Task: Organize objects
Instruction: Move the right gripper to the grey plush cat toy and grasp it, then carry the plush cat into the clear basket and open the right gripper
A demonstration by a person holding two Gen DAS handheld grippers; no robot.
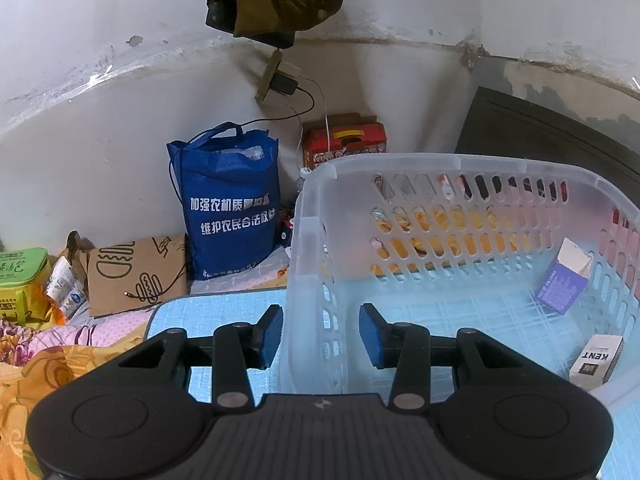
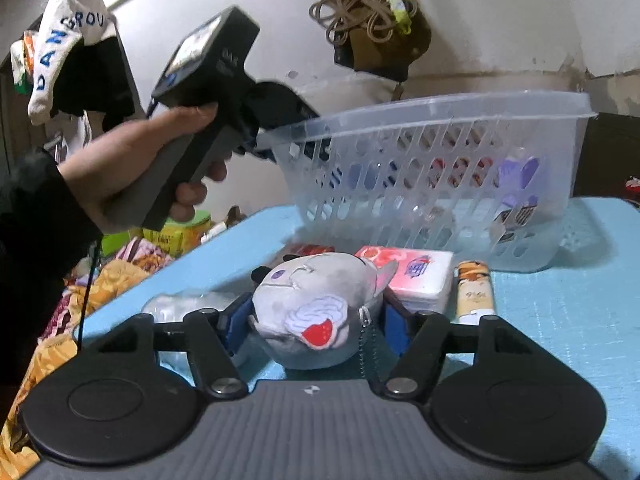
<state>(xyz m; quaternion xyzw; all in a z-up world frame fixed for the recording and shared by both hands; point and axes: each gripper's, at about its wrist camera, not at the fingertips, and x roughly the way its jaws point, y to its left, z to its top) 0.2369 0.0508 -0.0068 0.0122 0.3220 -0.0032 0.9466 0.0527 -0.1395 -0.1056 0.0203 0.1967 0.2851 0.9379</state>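
Right wrist view: the clear basket (image 2: pixel 440 168) sits tilted at the back of the blue mat (image 2: pixel 560 320), its near-left rim wall between my left tongs' (image 1: pixel 320 336) parted pads, not clamped that I can see. My right tongs (image 2: pixel 316 320) squeeze the grey plush (image 2: pixel 316 308), low in front. Lifting it, I could clip the rim or let the basket tip. Tissue pack (image 2: pixel 408 276) and bottle (image 2: pixel 474 292) crowd close; room lies above.

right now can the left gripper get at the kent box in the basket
Probably not yet: the left gripper straddles the basket wall, and the Kent box lies off to its right.
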